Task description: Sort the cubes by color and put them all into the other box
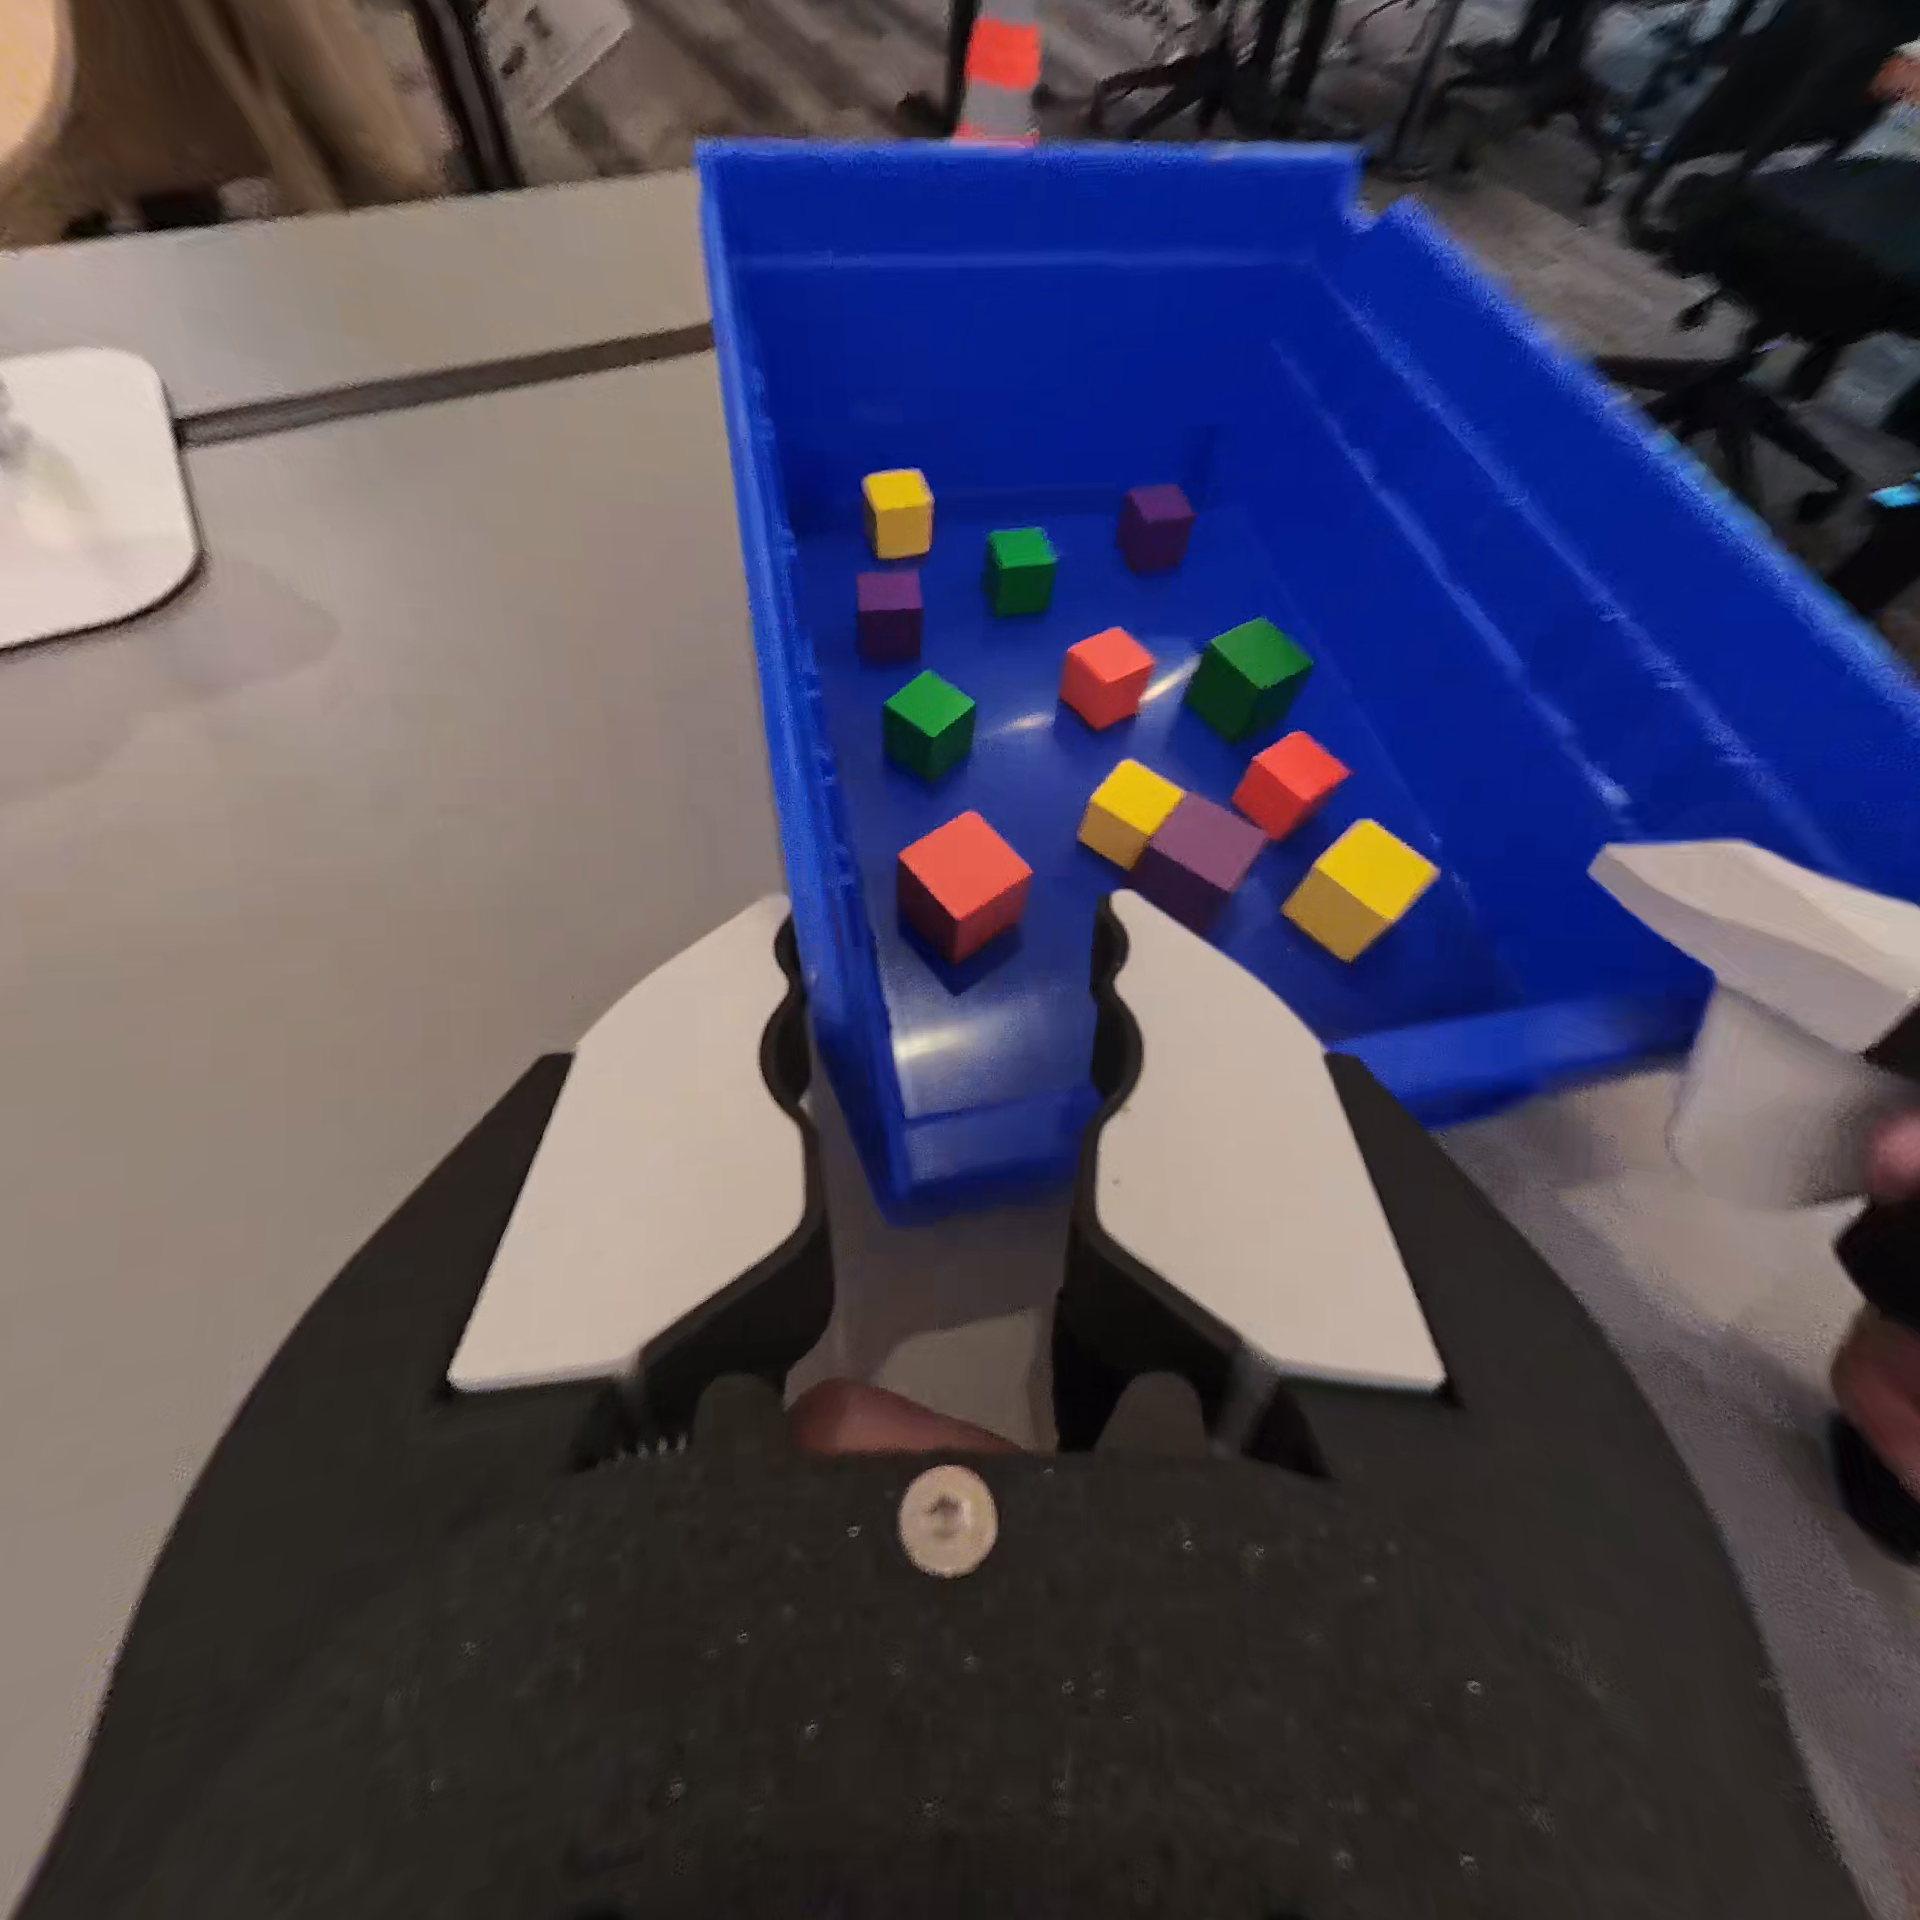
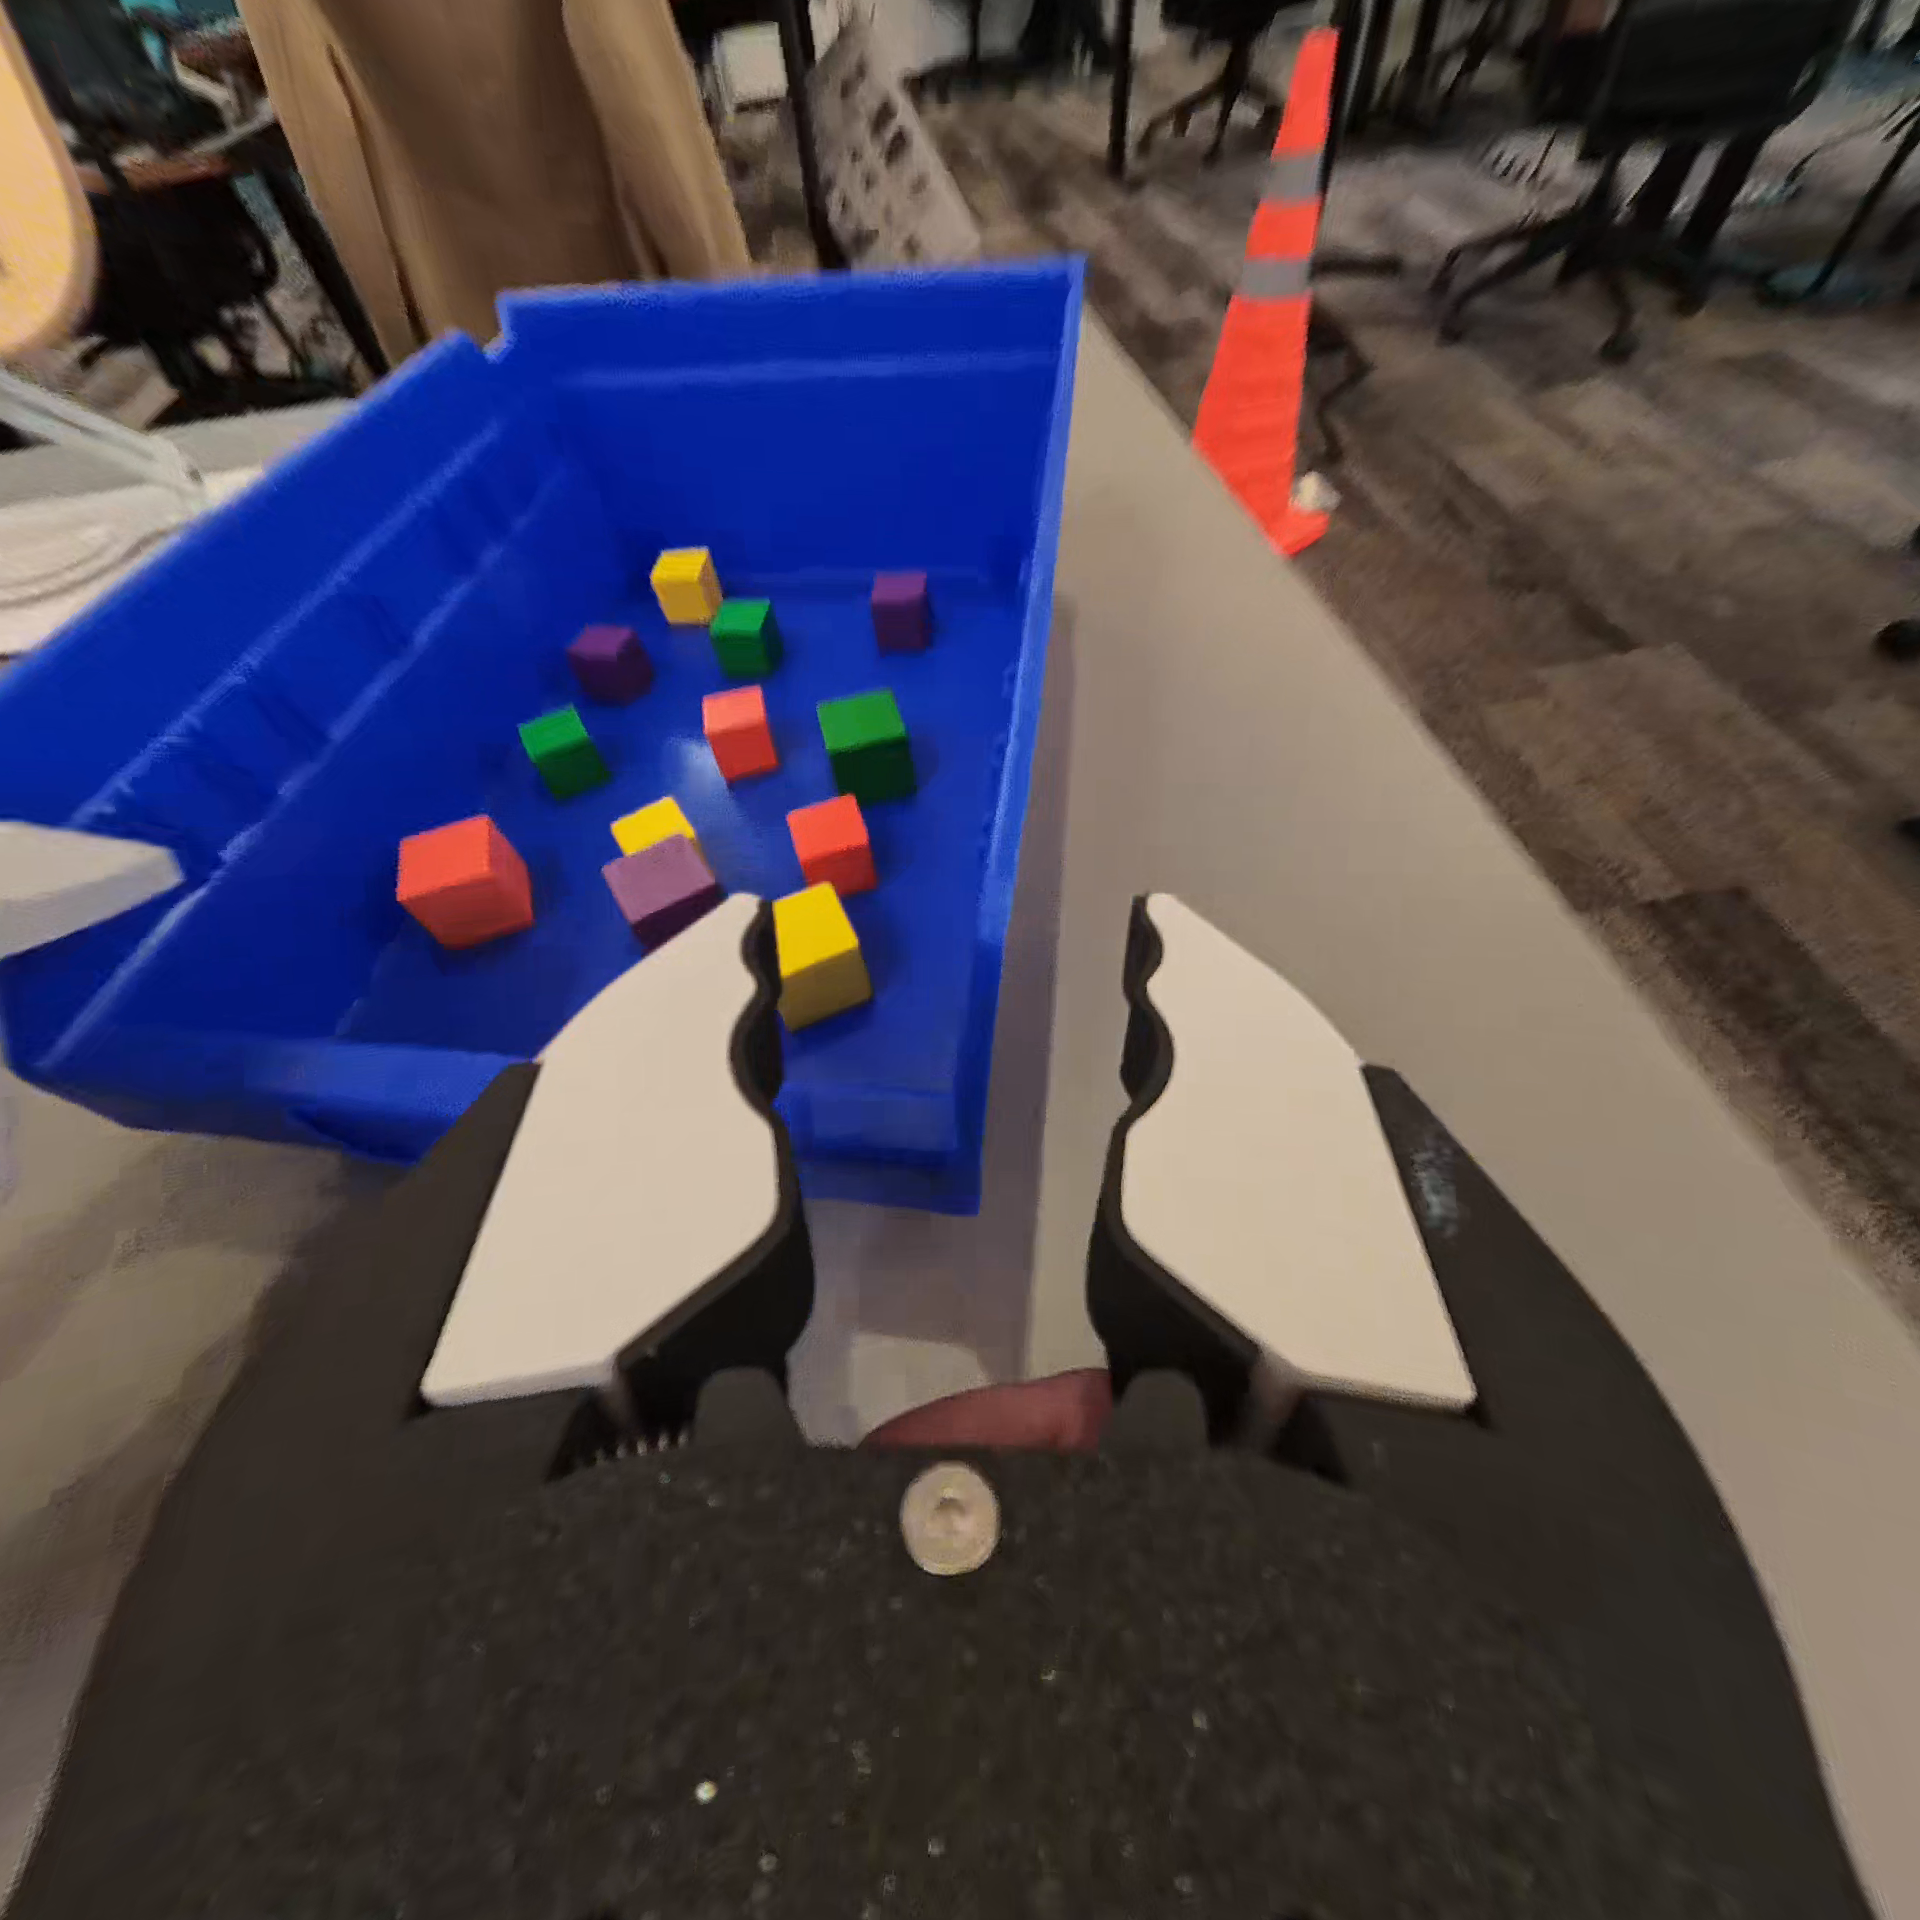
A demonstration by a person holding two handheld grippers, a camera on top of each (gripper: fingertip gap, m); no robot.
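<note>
Holding 12 cubes, blue box (image 1: 1039, 343): 3 red, 3 yellow, 3 green, 3 purple.

Cubes (image 1: 1107, 675) scattered in box (image 1: 1039, 312); box on table (image 1: 416, 831).

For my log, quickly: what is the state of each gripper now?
Left gripper: open, holding nothing.
Right gripper: open, holding nothing.

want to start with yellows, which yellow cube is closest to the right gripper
The yellow cube beside the right gripper, just right of its left fingertip and nearest the blue bin front wall. The other two yellows lie farther back: one touching a purple cube, one near the back wall.
</note>
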